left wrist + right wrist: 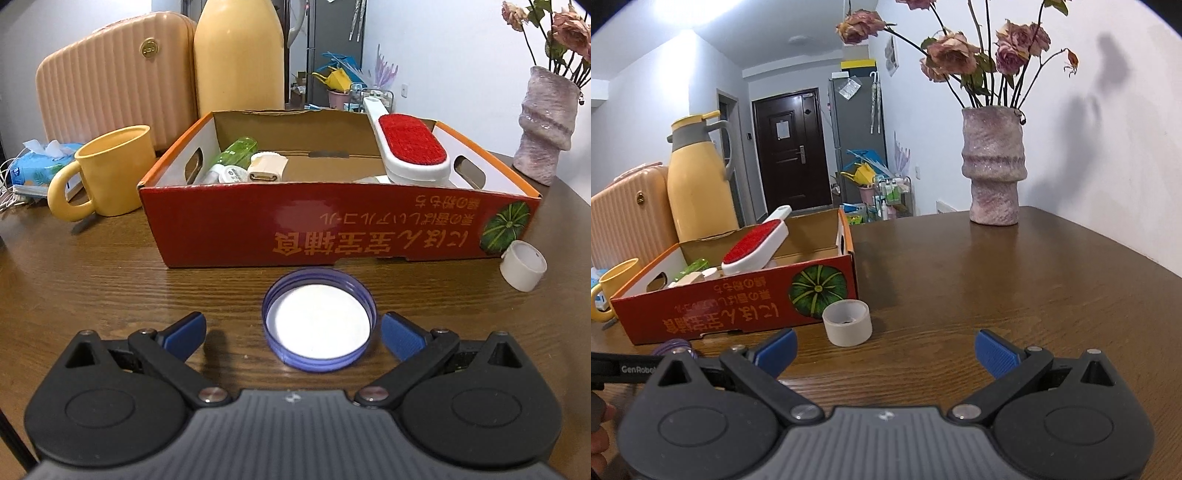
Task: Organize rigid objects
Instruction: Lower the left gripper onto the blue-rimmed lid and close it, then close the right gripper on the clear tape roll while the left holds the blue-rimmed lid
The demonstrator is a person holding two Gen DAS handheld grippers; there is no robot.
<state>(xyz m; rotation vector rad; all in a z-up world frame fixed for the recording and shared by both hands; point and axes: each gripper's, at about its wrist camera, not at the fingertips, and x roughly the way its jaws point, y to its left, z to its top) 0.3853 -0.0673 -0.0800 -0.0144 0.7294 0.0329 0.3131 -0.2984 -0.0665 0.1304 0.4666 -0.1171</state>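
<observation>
Left tool (291, 332), spread wide, brackets the upturned purple lid (320, 318) lying on the worktop (110, 280) before the red box (332, 229), presumably to grasp it; right tool (885, 349) equally unclenched, holding nothing.

— What was on the tabletop (110, 266)?
— A red box (332, 229), with a purple lid (319, 319) lying open side up just in front of it and a white cap (522, 266) at its right corner.
— Anything else?
— A yellow mug (107, 173) left of the box, tissues (40, 166) beyond it, a suitcase (110, 81) and flask (238, 55) behind, a vase (993, 170) far right.
</observation>
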